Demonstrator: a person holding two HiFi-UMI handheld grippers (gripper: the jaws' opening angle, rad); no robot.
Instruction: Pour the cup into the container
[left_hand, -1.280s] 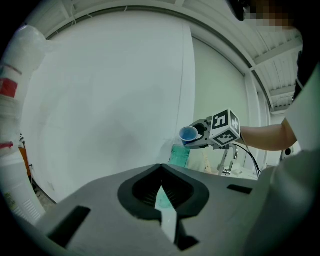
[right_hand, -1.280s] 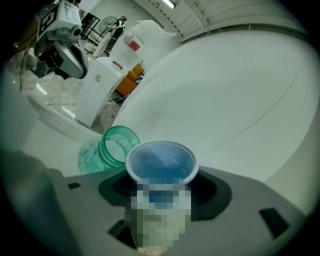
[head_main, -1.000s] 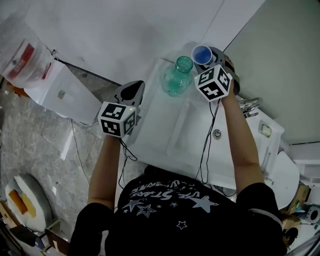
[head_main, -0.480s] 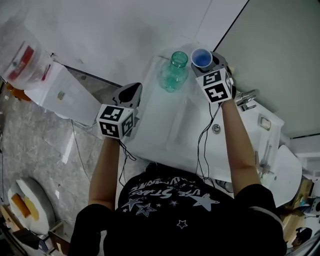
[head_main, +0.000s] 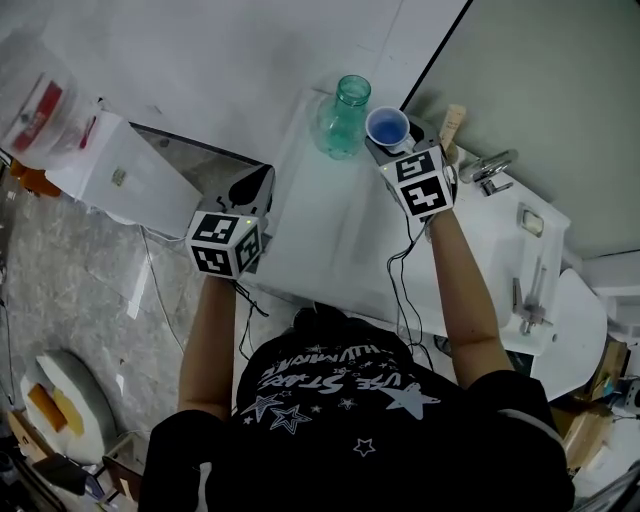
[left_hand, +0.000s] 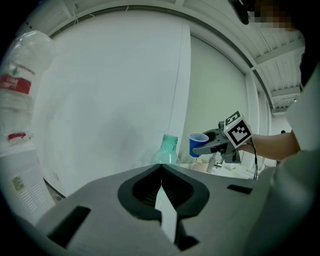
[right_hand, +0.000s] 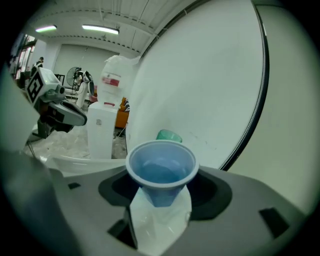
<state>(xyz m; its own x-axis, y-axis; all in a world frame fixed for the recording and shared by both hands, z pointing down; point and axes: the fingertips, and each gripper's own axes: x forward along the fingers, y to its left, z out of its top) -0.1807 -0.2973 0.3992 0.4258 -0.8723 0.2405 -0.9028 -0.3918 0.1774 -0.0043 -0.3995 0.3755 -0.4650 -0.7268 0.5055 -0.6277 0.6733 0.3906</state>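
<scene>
A green translucent bottle (head_main: 342, 118) stands open-mouthed at the far end of a white washbasin top (head_main: 330, 235). Just right of it, my right gripper (head_main: 390, 142) is shut on a blue plastic cup (head_main: 387, 128), held upright above the basin. In the right gripper view the cup (right_hand: 161, 170) has liquid in it, and the bottle's mouth (right_hand: 169, 135) peeks out behind its rim. My left gripper (head_main: 256, 182) hangs off the basin's left edge, jaws together with nothing between them. From the left gripper view the bottle (left_hand: 167, 150) and the cup (left_hand: 197, 144) stand side by side.
A chrome tap (head_main: 487, 168) and a wooden handle (head_main: 452, 122) sit right of the cup. A white cabinet (head_main: 110, 170) with a plastic bag (head_main: 40, 105) on it stands at the left. The white wall lies directly behind the bottle.
My right gripper has drawn the cup back from beyond the bottle's mouth to beside it, nearer me, and rolled it. The left gripper drifted slightly.
</scene>
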